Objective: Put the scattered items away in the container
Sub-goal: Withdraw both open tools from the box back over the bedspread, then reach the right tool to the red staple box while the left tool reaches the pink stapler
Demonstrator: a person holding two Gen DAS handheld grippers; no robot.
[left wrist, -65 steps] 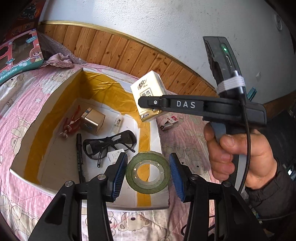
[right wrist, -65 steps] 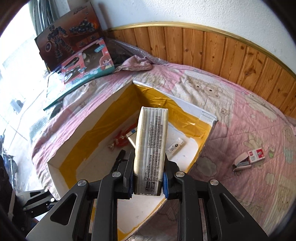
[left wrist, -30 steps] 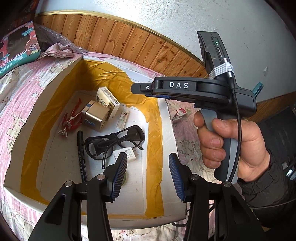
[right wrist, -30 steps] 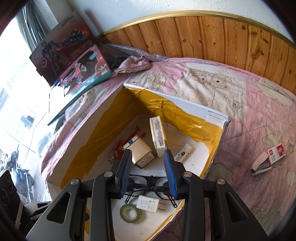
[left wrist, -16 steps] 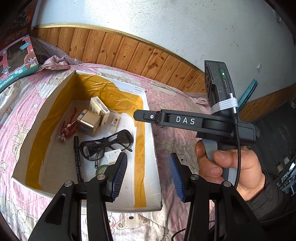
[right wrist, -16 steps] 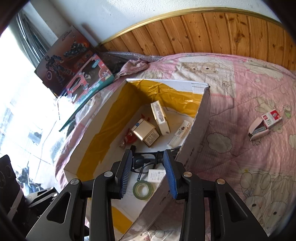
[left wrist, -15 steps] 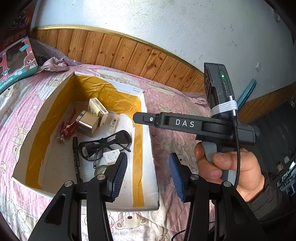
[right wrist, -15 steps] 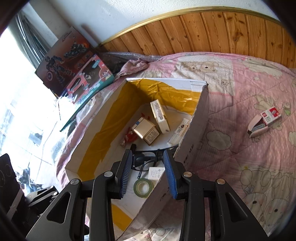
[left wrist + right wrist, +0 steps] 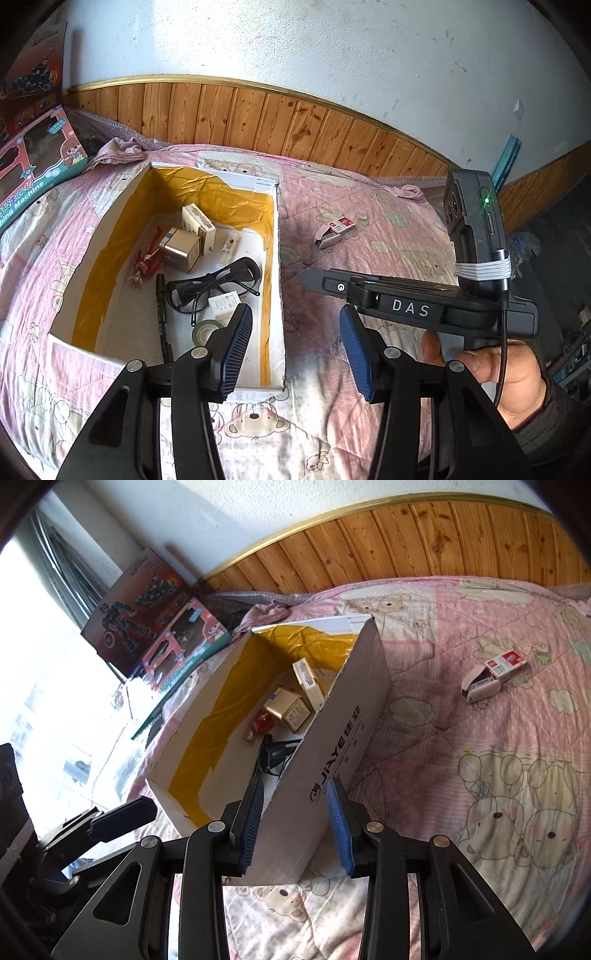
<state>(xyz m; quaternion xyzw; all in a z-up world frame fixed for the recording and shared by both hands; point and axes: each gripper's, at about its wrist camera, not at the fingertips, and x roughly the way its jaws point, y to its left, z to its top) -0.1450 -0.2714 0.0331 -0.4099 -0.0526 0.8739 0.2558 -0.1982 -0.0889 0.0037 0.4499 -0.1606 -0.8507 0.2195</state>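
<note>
Both our grippers are empty right now, fingers spread apart. Our left gripper (image 9: pixel 295 345) hangs over the box's near right corner, and our right gripper (image 9: pixel 295 821) sits low by the cardboard box (image 9: pixel 343 731), its fingers either side of the right wall's near end. Inside the box we've got the glasses (image 9: pixel 218 282), green tape roll (image 9: pixel 205 330), marker (image 9: pixel 161 314) and a couple of small cartons (image 9: pixel 197 223). The stapler (image 9: pixel 482 686) and its red-and-white staple pack (image 9: pixel 506 664) lie out on the pink bedspread (image 9: pixel 461 760), well right of the box.
</note>
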